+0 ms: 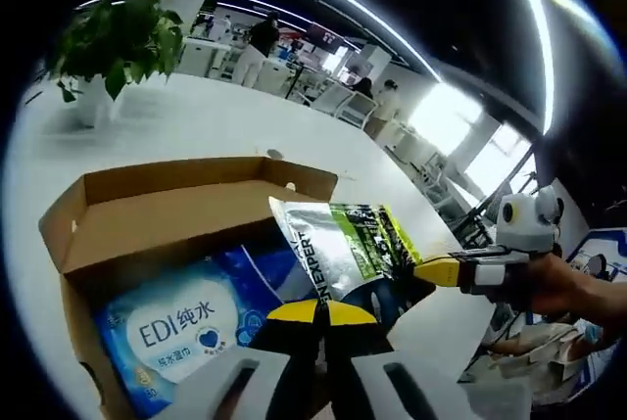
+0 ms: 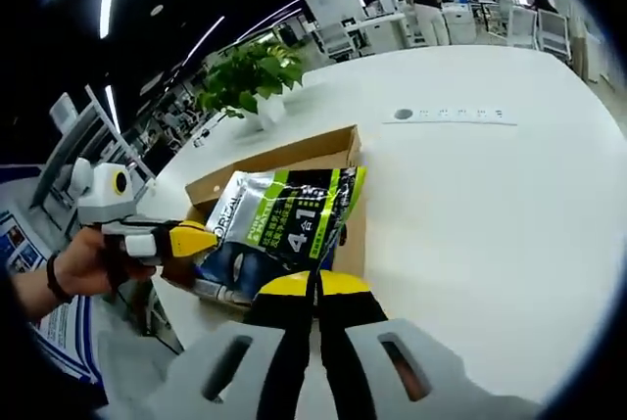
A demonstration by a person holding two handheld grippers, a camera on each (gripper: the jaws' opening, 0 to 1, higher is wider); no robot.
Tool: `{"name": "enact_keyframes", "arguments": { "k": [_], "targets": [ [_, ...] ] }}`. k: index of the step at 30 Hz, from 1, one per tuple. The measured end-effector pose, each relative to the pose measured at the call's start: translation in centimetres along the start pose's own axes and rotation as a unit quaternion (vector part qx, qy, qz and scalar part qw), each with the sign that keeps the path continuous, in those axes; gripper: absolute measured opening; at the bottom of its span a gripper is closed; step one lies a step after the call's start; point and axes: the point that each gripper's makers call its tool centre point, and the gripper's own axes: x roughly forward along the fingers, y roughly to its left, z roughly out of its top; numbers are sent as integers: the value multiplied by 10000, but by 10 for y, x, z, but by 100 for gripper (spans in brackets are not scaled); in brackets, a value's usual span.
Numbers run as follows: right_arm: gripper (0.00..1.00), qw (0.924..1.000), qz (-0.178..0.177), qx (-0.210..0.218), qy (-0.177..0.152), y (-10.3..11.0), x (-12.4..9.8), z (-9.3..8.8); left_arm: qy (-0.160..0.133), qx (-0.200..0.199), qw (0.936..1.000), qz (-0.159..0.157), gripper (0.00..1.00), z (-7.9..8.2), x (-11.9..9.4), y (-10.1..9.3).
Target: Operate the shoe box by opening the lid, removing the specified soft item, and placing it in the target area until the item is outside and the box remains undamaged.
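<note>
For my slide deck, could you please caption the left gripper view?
Both claws pinch a silver-green pouch above the open cardboard box, a blue wipes pack inside.

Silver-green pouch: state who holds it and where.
Both grippers, left and right, are shut on the pouch, at opposite bottom edges, above the box.

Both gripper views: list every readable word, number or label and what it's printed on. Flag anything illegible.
"EDI 纯水" on the blue soft wipes pack inside the open brown cardboard shoe box.
"EXPERT", partly cut off, on the silver and green foil pouch in the left gripper view.
"ORIGINAL" and "4合1" on the same pouch in the right gripper view.
Smaller print on both packs: too small to read.
Posters at the frame edges: blurred.
</note>
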Motion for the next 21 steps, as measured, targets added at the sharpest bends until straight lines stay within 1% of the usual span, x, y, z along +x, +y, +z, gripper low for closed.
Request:
{"name": "enact_keyframes", "arguments": {
  "k": [6, 7, 8, 9, 14, 21],
  "targets": [
    [0, 9997, -158, 147, -119, -17, -22, -7, 104, 164, 9997, -154, 0, -1, 12, -21],
    [0, 9997, -168, 152, -123, -18, -24, -7, 134, 203, 9995, -206, 0, -2, 16, -28],
    [0, 9996, -193, 161, -132, -20, -27, -8, 145, 214, 9994, -218, 0, -2, 17, -29],
    [0, 9995, -231, 177, -150, -24, -32, -9, 191, 269, 9991, -268, 0, -4, 21, -36],
    [0, 9985, -363, 306, -254, -38, -49, -16, 292, 378, 9981, -393, 0, -8, 31, -52],
    [0, 9963, -569, 551, -346, -58, -73, -35, 497, 588, 9952, -610, 0, -18, 47, -79]
  ]
}}
